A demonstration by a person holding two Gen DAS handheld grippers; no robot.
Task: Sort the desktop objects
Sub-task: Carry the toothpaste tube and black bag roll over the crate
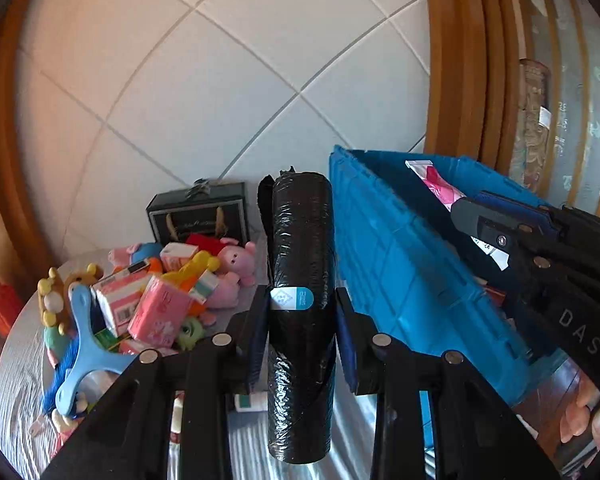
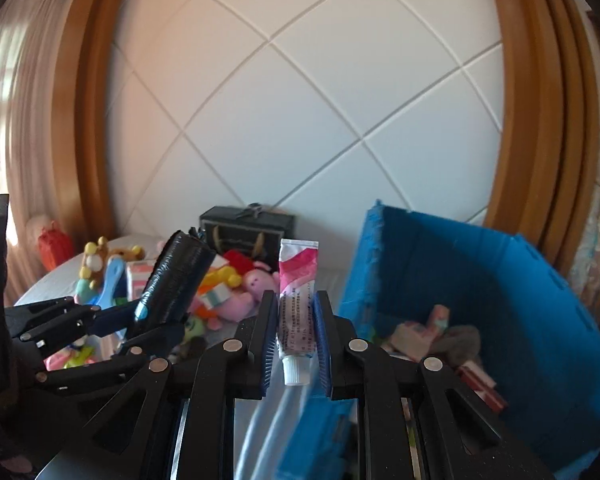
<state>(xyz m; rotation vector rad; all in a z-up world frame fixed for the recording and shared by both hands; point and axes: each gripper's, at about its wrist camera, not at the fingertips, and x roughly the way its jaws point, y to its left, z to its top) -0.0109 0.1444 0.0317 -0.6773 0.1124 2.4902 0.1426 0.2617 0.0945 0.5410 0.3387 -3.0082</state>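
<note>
The left tool clamps an upright black bag roll between its pads, beside the blue crate and a toy pile.

**Room and backdrop**

White padded wall panel, diamond-seamed, filling centre and top of frame. Curved brown wooden frame on both sides of it. Pale pink curtain at upper left, daylight glowing through. Glazed wooden cabinet at upper right. Grey tablecloth at lower left.
</note>
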